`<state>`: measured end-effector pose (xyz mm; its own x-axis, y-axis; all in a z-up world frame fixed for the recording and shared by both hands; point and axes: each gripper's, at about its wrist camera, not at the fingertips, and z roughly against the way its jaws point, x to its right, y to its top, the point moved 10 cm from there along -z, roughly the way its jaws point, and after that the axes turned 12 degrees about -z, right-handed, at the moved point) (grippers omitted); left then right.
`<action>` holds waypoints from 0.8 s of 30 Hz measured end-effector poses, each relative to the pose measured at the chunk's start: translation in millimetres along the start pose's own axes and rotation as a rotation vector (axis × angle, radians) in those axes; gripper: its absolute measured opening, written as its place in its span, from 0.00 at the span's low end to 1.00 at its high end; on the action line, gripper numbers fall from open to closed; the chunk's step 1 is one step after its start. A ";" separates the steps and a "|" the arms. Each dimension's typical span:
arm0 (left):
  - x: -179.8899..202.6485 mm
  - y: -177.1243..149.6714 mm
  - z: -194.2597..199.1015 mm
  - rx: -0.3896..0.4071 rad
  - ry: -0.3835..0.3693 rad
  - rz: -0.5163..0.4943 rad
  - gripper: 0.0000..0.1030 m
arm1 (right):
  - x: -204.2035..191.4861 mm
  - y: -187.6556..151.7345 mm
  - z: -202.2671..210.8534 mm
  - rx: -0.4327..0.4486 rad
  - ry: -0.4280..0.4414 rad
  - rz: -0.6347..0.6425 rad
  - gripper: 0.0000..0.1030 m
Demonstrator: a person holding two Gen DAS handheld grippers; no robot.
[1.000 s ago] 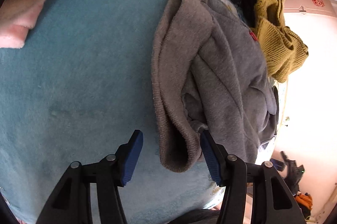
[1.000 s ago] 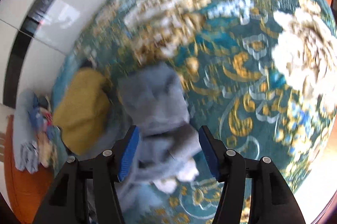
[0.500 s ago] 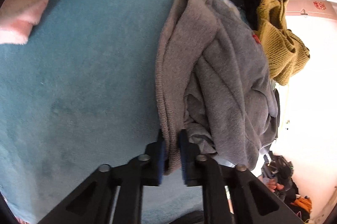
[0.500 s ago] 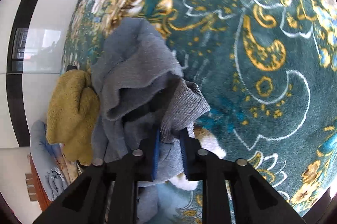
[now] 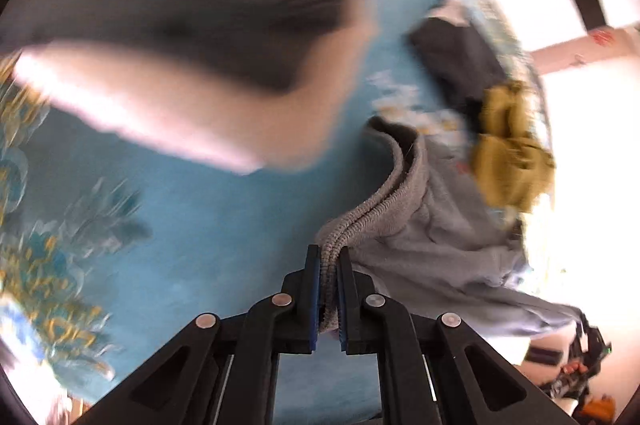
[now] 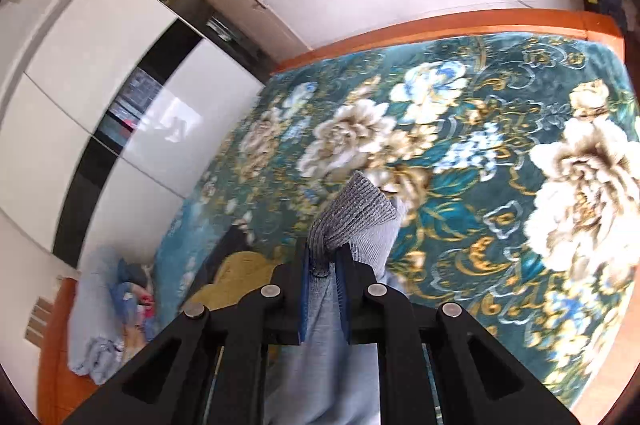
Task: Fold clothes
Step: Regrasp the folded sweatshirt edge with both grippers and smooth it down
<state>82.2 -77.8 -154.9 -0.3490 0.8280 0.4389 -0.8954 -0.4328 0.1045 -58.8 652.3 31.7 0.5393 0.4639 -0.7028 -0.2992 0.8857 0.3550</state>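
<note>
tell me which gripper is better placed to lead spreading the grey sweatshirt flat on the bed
Right, probably. The right gripper is shut on a ribbed edge of the grey sweatshirt and faces open floral blanket. The left gripper, shut on another ribbed edge, sits by the mustard sweater.
</note>
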 end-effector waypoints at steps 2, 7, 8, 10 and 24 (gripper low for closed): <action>-24.5 -18.2 -16.5 -0.056 -0.011 0.100 0.07 | 20.9 -4.4 -11.4 -0.035 -0.070 -0.016 0.12; -43.3 -39.0 -45.3 -0.133 -0.005 0.199 0.07 | 83.2 -32.4 -37.5 -0.143 -0.203 -0.118 0.12; -43.1 -36.7 -46.1 -0.133 -0.005 0.200 0.07 | 90.4 -37.8 -42.5 -0.154 -0.219 -0.121 0.12; -44.6 -32.4 -45.2 -0.129 -0.004 0.200 0.07 | 94.9 -43.6 -48.0 -0.165 -0.243 -0.111 0.12; -66.2 -33.9 -31.7 -0.149 0.024 0.236 0.09 | 73.1 -43.5 -80.2 -0.254 -0.202 -0.017 0.48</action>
<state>126.9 -106.7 -215.8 -0.5575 0.7195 0.4141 -0.8187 -0.5590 -0.1311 -69.5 646.2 -84.5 0.6836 0.4656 -0.5620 -0.4615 0.8723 0.1614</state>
